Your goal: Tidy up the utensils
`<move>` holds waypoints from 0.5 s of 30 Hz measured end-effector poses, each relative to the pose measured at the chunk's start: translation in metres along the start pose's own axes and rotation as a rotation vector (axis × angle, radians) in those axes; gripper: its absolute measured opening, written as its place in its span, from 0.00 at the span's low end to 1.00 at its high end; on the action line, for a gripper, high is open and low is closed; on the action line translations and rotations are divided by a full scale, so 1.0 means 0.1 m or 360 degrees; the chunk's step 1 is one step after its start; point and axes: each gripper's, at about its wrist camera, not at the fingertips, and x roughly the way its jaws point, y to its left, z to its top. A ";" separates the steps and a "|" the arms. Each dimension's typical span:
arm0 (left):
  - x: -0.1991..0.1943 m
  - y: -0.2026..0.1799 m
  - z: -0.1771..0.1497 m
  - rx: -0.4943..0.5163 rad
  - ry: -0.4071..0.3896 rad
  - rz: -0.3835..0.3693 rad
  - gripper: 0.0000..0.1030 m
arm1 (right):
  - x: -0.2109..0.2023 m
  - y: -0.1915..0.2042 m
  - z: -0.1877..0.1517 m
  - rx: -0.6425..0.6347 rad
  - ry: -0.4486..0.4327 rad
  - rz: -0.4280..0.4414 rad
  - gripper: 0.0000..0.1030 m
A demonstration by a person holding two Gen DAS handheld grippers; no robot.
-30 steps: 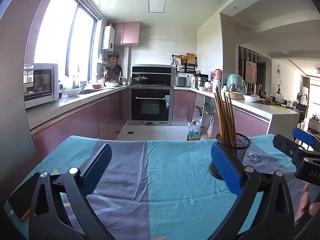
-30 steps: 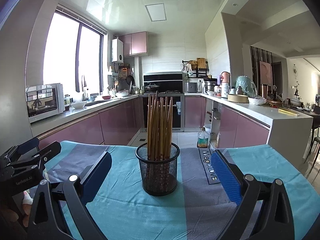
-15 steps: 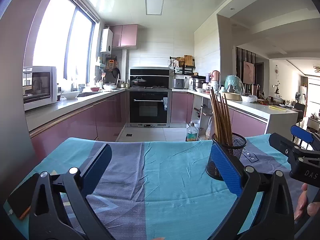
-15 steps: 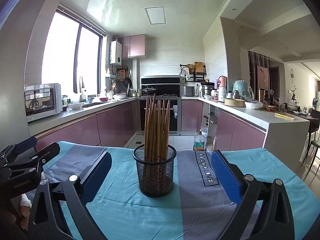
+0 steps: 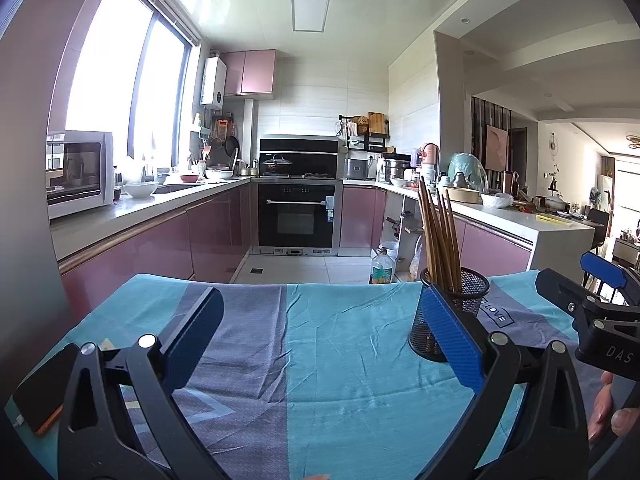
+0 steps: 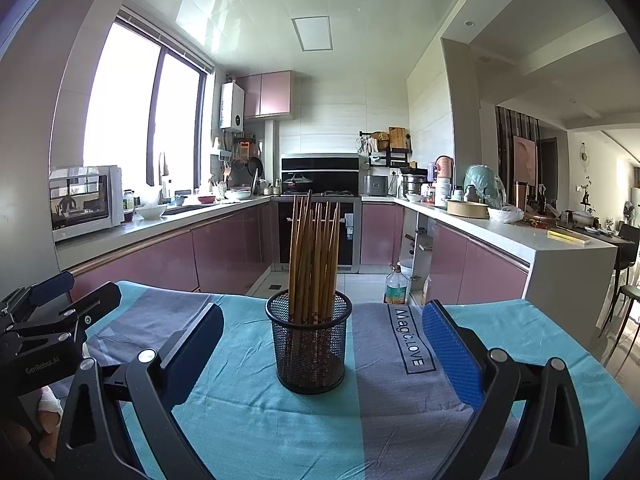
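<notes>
A black mesh cup (image 6: 310,346) full of wooden chopsticks (image 6: 314,258) stands upright on the blue and grey tablecloth (image 6: 256,412). It sits just beyond my right gripper (image 6: 320,350), centred between the wide-open blue pads, untouched. In the left wrist view the same mesh cup (image 5: 460,300) with its chopsticks (image 5: 440,236) is at the right, partly behind the right pad. My left gripper (image 5: 320,334) is open and holds nothing above the cloth. Each gripper shows at the edge of the other's view.
A phone with an orange edge (image 5: 38,390) lies at the cloth's left edge. Beyond the table are purple kitchen cabinets (image 5: 160,248), an oven (image 5: 298,216), a white counter (image 6: 520,240) and a bottle on the floor (image 6: 396,286). A hand (image 5: 612,416) holds the right gripper.
Both views have tilted and dropped slightly. The mesh cup has shifted a little left in each view. Both grippers stay open.
</notes>
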 end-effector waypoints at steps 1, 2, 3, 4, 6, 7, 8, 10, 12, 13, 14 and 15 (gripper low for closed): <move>0.00 0.00 0.00 0.0001 0.0000 -0.0001 0.95 | 0.00 0.00 0.00 -0.0002 0.0000 0.0001 0.93; 0.00 -0.01 0.00 0.0003 0.0005 -0.0002 0.95 | -0.01 0.00 0.00 -0.0004 -0.0002 -0.0002 0.93; 0.00 -0.02 0.00 0.0005 0.0006 -0.0001 0.95 | -0.01 0.00 0.00 -0.0007 -0.0004 -0.0004 0.93; 0.00 -0.02 0.00 0.0006 0.0005 0.0000 0.95 | -0.02 0.01 0.00 -0.0008 -0.0010 -0.0005 0.93; 0.00 -0.03 0.00 0.0006 0.0007 -0.0004 0.95 | -0.03 0.01 0.00 -0.0009 -0.0014 -0.0005 0.93; 0.00 -0.03 0.00 0.0005 0.0005 -0.0004 0.95 | -0.03 0.00 0.00 -0.0009 -0.0016 -0.0007 0.93; 0.00 -0.03 0.00 0.0005 0.0005 -0.0005 0.95 | -0.04 0.00 0.00 -0.0006 -0.0020 -0.0007 0.93; -0.01 -0.04 -0.01 0.0006 0.0005 -0.0004 0.95 | -0.03 0.00 0.00 -0.0005 -0.0018 -0.0007 0.93; 0.00 -0.04 -0.01 0.0006 0.0006 -0.0005 0.95 | -0.03 0.00 0.00 -0.0003 -0.0016 -0.0008 0.93; 0.00 -0.04 -0.01 0.0005 0.0006 -0.0004 0.95 | -0.03 0.00 0.00 -0.0001 -0.0015 -0.0008 0.93; -0.01 -0.04 -0.01 0.0004 0.0005 -0.0005 0.95 | -0.03 0.00 0.00 -0.0001 -0.0015 -0.0007 0.93; 0.00 -0.04 -0.01 0.0006 0.0006 -0.0006 0.95 | -0.03 0.00 0.00 -0.0003 -0.0015 -0.0008 0.93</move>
